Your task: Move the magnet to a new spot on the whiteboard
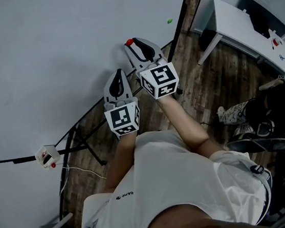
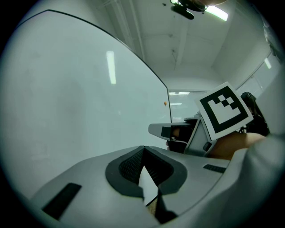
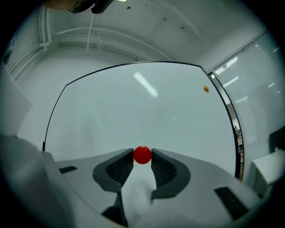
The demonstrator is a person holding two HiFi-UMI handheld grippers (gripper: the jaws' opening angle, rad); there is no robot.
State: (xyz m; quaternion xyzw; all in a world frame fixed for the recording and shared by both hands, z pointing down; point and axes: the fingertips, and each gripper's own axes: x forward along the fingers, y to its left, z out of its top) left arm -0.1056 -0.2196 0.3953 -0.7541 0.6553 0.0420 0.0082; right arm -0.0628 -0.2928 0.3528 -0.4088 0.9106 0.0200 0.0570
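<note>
The small, round, glossy red magnet (image 3: 142, 155) looks like a smooth button or ball, evenly coloured and without markings. It sits right at the tips of the right gripper (image 3: 142, 156). The two dark ribbed fingers (image 3: 121, 165) close on it from either side, and their pads touch its left and right flanks, so the jaws are clamped on it. Its upper half stands clear above the fingertips against the large white whiteboard (image 3: 133, 111). In the head view the magnet (image 1: 129, 42) is a red spot at the front of the right gripper (image 1: 133, 46), over the lower part of the whiteboard (image 1: 47, 55) near its dark frame. Whether it touches the board's face cannot be told. The left gripper (image 2: 143, 149) is held just beside the right one, its fingertips together with nothing between them. A tiny orange dot (image 3: 205, 88) sits on the board near its right edge, well apart from the red magnet.
</note>
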